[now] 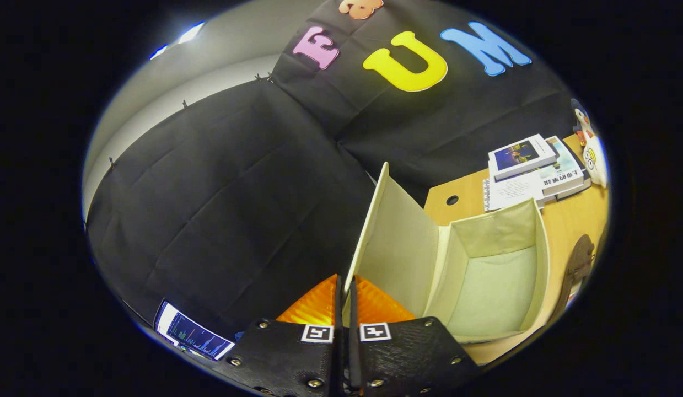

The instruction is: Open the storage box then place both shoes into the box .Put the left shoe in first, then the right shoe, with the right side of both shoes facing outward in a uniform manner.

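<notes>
The gripper (345, 286) has its two fingers squeezed together on the thin edge of the box lid (396, 242). The lid stands up, swung open. The box (539, 259) is cream cloth and sits on a wooden table (573, 218). Inside, the box looks bare, with a pale floor. A dark brown shoe (577, 264) lies just beside the box on the far side from the fingers. Beyond the box sits a pile of books (531, 165). Their covers have writing, but it is too small to read. A toy penguin (592, 149) stands next to the books. A small lit screen (192, 333) glows near the fingers.
</notes>
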Motion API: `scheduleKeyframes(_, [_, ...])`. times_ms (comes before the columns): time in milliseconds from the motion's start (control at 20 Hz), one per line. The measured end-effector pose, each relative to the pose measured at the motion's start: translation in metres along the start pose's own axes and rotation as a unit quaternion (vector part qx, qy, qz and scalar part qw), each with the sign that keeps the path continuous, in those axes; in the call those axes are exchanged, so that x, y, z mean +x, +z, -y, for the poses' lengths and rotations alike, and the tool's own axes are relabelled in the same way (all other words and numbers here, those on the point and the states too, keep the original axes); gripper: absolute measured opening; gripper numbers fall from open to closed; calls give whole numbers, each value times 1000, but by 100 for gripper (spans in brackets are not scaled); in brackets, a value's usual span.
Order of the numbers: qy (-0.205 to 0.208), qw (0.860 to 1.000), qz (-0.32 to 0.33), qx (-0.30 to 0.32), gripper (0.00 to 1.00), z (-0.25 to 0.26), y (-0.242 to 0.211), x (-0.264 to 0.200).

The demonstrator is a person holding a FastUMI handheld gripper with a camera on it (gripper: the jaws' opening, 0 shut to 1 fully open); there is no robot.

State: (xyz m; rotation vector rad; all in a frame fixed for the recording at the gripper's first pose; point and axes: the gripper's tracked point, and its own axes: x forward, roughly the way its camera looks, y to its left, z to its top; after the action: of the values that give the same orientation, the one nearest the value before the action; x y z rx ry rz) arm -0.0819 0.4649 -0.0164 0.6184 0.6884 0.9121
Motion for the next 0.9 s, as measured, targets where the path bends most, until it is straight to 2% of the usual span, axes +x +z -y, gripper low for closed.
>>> scheduleKeyframes(50, [3,1000,-4,-1,10,-3,-1,9])
scheduleKeyframes(150, [6,1000,-8,-11,11,-9,-4,16])
scheduleKeyframes(200, [5,1000,-9,-17,24,-10,-6,19])
scheduleKeyframes(250, [4,1000,-9,-23,49,-10,-6,21])
scheduleKeyframes(400, [-20,998,-6,-53,97,3,-4,20])
scheduleKeyframes(550, [-56,995,8,-83,97,28,5,14])
scheduleKeyframes(900, [-113,987,34,-105,98,81,36,-27])
